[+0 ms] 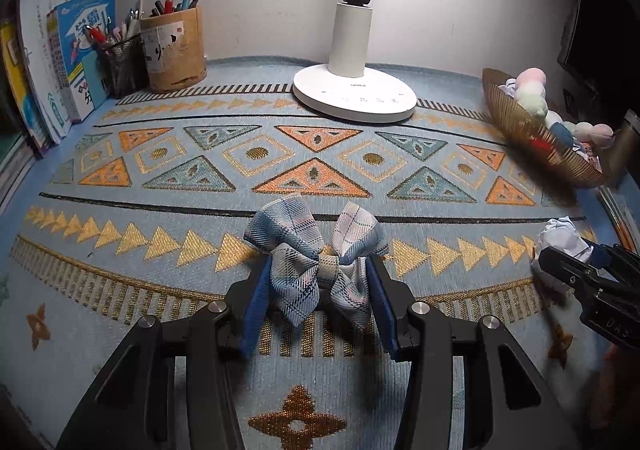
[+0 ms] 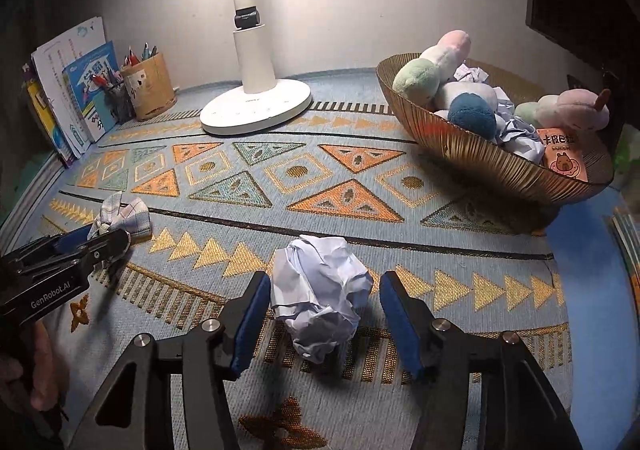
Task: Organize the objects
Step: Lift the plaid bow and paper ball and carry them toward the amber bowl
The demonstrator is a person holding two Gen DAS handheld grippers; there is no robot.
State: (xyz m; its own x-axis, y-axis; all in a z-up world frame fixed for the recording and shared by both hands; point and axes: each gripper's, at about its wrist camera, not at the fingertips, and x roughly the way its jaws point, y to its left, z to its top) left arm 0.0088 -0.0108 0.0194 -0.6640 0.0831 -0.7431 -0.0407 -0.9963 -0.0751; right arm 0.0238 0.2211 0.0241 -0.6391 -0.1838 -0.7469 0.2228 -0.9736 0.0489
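- Left wrist view: left gripper [image 1: 318, 278] fingers straddle plaid bow [image 1: 314, 262] on tabletop [image 1: 160, 210], partly closed, apparently touching. Soft, floppy; pinch the knot.
- Right gripper [image 2: 320, 314] open around crumpled paper ball [image 2: 320, 290], gaps both sides. Light, crushable; squeeze its middle gently.

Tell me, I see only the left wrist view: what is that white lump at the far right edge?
Observer: A crumpled paper ball, lying on the mat between the right gripper's fingers.
Visitor: Is it squeezed?
Observer: No, the jaws stand open, with a gap on each side of the ball.
Visitor: Anything in the bowl besides plush toys?
Observer: Yes, an orange packet with a cartoon animal printed on it.
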